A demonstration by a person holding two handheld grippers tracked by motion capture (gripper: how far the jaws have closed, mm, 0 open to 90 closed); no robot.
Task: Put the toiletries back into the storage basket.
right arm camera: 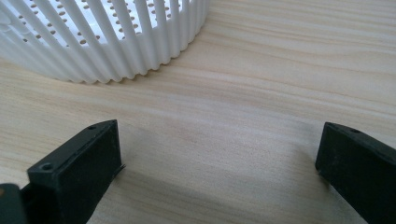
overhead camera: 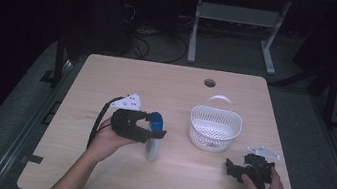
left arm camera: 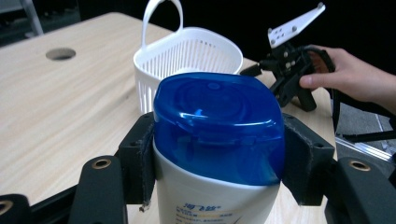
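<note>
The left tongs (left arm camera: 215,158) were clamped on the white bottle (overhead camera: 153,145) just under its blue cap (left arm camera: 218,126), near the table's (overhead camera: 93,179) middle, left of the white basket (overhead camera: 215,128). The right tongs (right arm camera: 219,168) stood wide and empty by the right edge. The bottle appeared smooth, rigid, probably slippery; grip the neck below the cap

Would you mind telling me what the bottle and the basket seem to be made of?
The bottle looks like smooth white plastic; its cap is glossy, translucent blue plastic that catches highlights. The basket appears to be matte white moulded plastic, judging by its thin ribbed walls, perforated floor and one-piece loop handle.
</note>
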